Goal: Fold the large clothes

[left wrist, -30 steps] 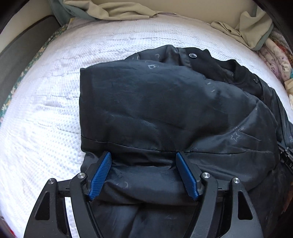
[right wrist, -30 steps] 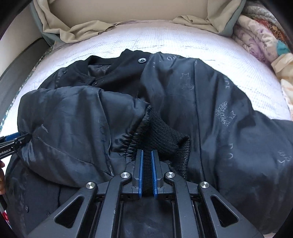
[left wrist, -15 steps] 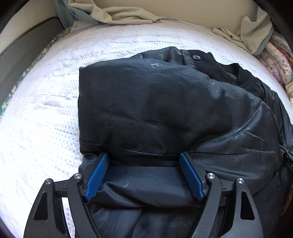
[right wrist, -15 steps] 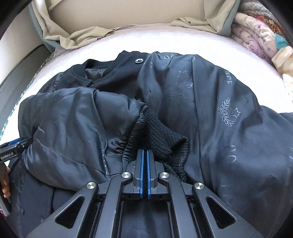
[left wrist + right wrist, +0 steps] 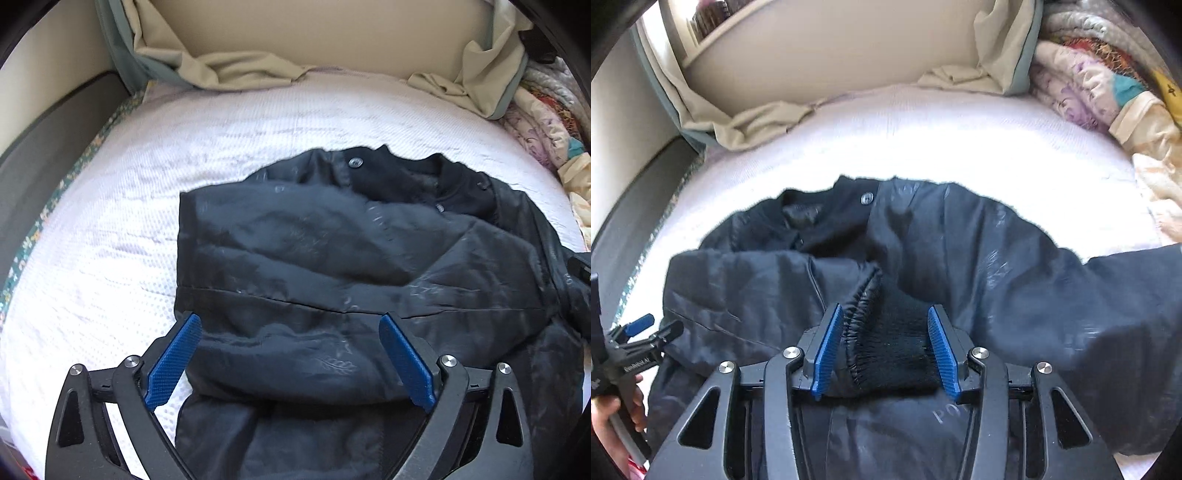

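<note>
A black satin jacket [image 5: 332, 258] lies on a white bed [image 5: 110, 240], its collar and snap buttons at the far side. One sleeve is folded across the body. My left gripper [image 5: 290, 354] is open, its blue pads astride the folded sleeve's near part. In the right wrist view the jacket [image 5: 997, 277] fills the middle. My right gripper [image 5: 884, 343] is open, its pads either side of the black knit cuff [image 5: 894, 347], which lies on the jacket body. The left gripper [image 5: 646, 328] shows at the left edge there.
Beige and grey-green bedding [image 5: 229, 66] is bunched against the headboard. Patterned quilts [image 5: 1089, 85] are piled at the far right. A dark bed frame edge [image 5: 44, 147] runs along the left. White mattress shows beyond and left of the jacket.
My right gripper has opened and let go of the knit cuff. Both grippers have pulled back and up from the jacket, showing more of the bed.
</note>
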A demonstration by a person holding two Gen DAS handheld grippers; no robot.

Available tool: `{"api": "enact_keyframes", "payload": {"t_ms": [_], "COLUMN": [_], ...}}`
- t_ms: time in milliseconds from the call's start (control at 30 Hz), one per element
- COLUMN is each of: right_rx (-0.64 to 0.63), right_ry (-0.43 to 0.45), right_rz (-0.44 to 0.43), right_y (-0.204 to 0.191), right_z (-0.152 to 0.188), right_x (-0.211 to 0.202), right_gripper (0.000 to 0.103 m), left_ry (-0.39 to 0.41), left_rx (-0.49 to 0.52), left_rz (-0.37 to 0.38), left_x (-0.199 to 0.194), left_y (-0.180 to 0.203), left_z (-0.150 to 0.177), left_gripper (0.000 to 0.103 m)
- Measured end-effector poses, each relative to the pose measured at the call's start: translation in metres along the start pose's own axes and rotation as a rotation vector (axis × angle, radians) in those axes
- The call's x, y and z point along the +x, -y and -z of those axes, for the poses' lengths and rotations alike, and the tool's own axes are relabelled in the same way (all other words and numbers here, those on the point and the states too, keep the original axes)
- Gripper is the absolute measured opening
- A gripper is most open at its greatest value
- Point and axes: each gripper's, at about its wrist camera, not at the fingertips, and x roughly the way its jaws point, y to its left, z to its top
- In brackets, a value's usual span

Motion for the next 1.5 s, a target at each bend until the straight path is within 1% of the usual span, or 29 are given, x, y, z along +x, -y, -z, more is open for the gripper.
{"api": "enact_keyframes", "payload": {"t_ms": [167, 300, 367, 400, 467, 567, 700, 767, 833, 900, 1000, 1100, 1233, 1300, 1400, 1500], "right_rx": [0.052, 0.111, 0.150, 0.179, 0.240, 0.347, 0.512, 0.623, 0.780, 0.917, 1.064, 1.151, 1.268, 1.307, 1.317, 1.310], "right_ry": [0.032, 0.080, 0.117, 0.139, 0.170, 0.182, 0.189, 0.187, 0.188, 0.195, 0.197, 0.185, 0.186, 0.190, 0.196, 0.197], "right_rz": [0.014, 0.021, 0.041, 0.068, 0.134, 0.224, 0.278, 0.295, 0.264, 0.235, 0.223, 0.205, 0.101, 0.069, 0.041, 0.039], "right_y": [0.018, 0.045, 0.064, 0.076, 0.100, 0.147, 0.213, 0.249, 0.289, 0.320, 0.357, 0.374, 0.387, 0.391, 0.393, 0.394], "right_z": [-0.002, -0.003, -0.003, -0.002, 0.000, 0.009, 0.036, 0.054, 0.079, 0.103, 0.135, 0.160, 0.183, 0.189, 0.195, 0.192], "right_x": [-0.034, -0.073, -0.097, -0.109, -0.129, -0.153, -0.182, -0.194, -0.204, -0.210, -0.214, -0.209, -0.194, -0.188, -0.182, -0.173], "right_gripper": [0.048, 0.049, 0.054, 0.055, 0.061, 0.062, 0.062, 0.062, 0.062, 0.062, 0.062, 0.062, 0.062, 0.062, 0.062, 0.062], "left_ry": [0.029, 0.058, 0.074, 0.084, 0.103, 0.126, 0.134, 0.126, 0.121, 0.122, 0.128, 0.129, 0.128, 0.125, 0.118, 0.113], "left_rx": [0.001, -0.010, -0.018, -0.021, -0.022, -0.024, -0.056, -0.088, -0.113, -0.129, -0.138, -0.145, -0.138, -0.132, -0.126, -0.125], "left_rz": [0.023, 0.066, 0.097, 0.110, 0.132, 0.151, 0.172, 0.188, 0.205, 0.217, 0.227, 0.247, 0.255, 0.253, 0.246, 0.238], "left_x": [-0.021, -0.044, -0.056, -0.061, -0.074, -0.087, -0.094, -0.093, -0.093, -0.094, -0.095, -0.096, -0.095, -0.094, -0.090, -0.088], "left_y": [0.005, 0.007, 0.006, 0.005, 0.003, 0.001, -0.007, -0.012, -0.015, -0.018, -0.016, -0.011, -0.003, 0.001, 0.004, 0.004], "left_z": [0.003, 0.003, 0.003, 0.003, 0.005, 0.007, 0.005, 0.003, 0.002, 0.001, -0.001, -0.002, -0.003, -0.004, -0.004, -0.004], "left_gripper": [0.099, 0.099, 0.099, 0.099, 0.099, 0.099, 0.099, 0.099, 0.099, 0.099, 0.099, 0.099, 0.099, 0.099, 0.099, 0.099]}}
